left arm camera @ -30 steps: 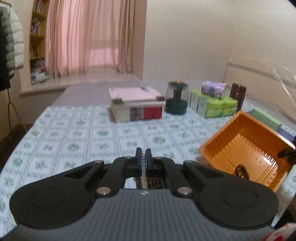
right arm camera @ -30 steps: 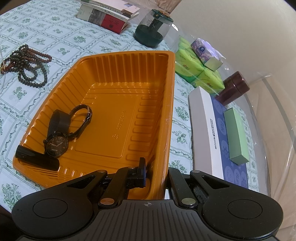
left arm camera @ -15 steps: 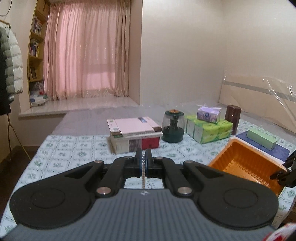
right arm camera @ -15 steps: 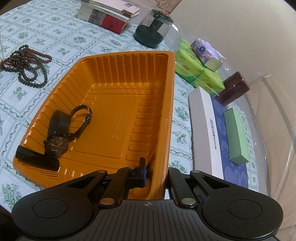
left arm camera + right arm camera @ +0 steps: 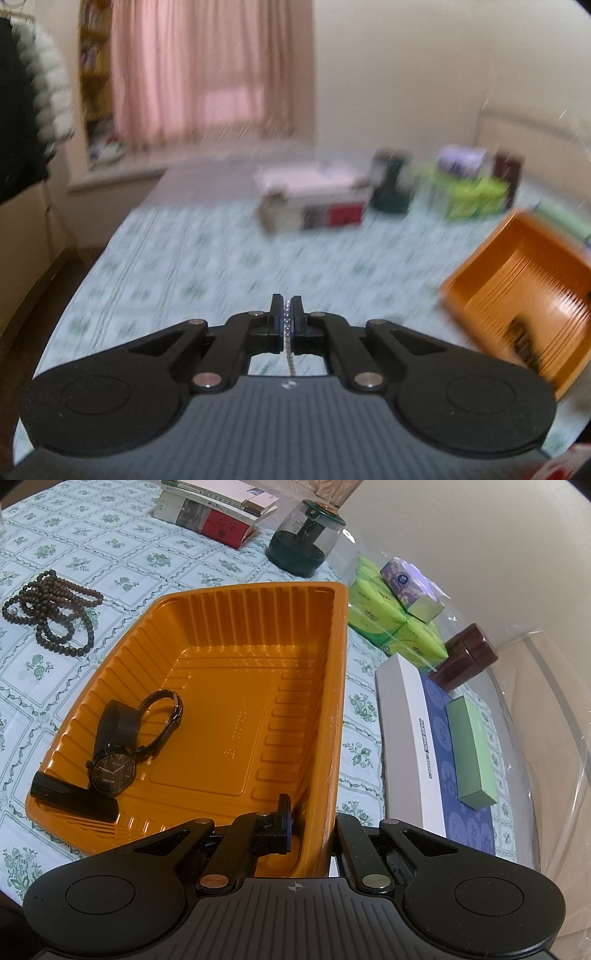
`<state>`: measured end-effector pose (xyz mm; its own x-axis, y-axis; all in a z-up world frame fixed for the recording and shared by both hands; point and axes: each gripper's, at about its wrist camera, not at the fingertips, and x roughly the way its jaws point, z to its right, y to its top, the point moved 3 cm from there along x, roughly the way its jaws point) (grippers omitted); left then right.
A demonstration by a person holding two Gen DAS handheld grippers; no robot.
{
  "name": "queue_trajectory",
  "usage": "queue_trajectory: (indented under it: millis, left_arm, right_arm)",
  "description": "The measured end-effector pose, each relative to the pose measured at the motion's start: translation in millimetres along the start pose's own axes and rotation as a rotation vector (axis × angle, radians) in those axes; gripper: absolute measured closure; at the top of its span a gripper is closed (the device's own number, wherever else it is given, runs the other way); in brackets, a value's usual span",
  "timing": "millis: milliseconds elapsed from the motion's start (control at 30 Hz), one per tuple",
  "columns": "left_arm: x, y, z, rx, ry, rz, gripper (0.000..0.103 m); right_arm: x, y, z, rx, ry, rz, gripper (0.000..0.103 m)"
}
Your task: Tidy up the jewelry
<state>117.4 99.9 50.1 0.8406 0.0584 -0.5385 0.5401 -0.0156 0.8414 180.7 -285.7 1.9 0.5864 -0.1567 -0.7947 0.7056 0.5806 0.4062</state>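
watch is lying in tray, at its left | beads are lying on surface, left of tray | books are sitting behind tray | boxes are lying right of tray

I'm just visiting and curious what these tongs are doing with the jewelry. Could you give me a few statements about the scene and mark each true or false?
1. The left tongs pinch a thin sparkly silver chain. True.
2. The ribbed orange plastic tray holds nothing. False: a black wristwatch lies in it.
3. The right tongs clamp the tray's wall. True.
4. The dark wooden bead necklace lies inside the tray. False: it lies on the tablecloth beside it.
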Motion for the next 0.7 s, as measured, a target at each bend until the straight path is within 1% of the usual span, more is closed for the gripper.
queue_trajectory:
  millis: [100,167,267,333,400,500,567,700]
  left_arm:
    - [19,-25,-13,0.001,0.061,-0.079,0.098]
    - [25,-39,-20,-0.003,0.067,-0.108,0.096]
    - [31,-54,-18,-0.005,0.010,-0.120,0.095]
    - [38,-63,-10,0.005,-0.027,-0.128,0.088]
    - [47,-70,-1,0.008,-0.060,-0.141,0.087]
    - [64,-81,11,0.019,-0.075,-0.171,0.087]
    - [75,-88,14,0.023,-0.060,-0.184,0.087]
    - [93,-92,13,-0.031,-0.077,-0.202,0.087]
  right_arm:
    - [-1,2,0,0.000,-0.002,0.001,0.098]
    - [-2,3,0,0.000,-0.002,0.001,0.098]
    - [-2,4,0,0.002,-0.001,0.001,0.098]
    - [-2,5,1,0.003,-0.002,0.001,0.098]
    - [-2,5,2,0.005,-0.001,0.001,0.098]
    - [-1,5,2,0.004,0.000,0.001,0.098]
    - [-1,6,3,0.004,0.000,0.001,0.098]
    - [0,4,2,0.004,-0.001,0.001,0.098]
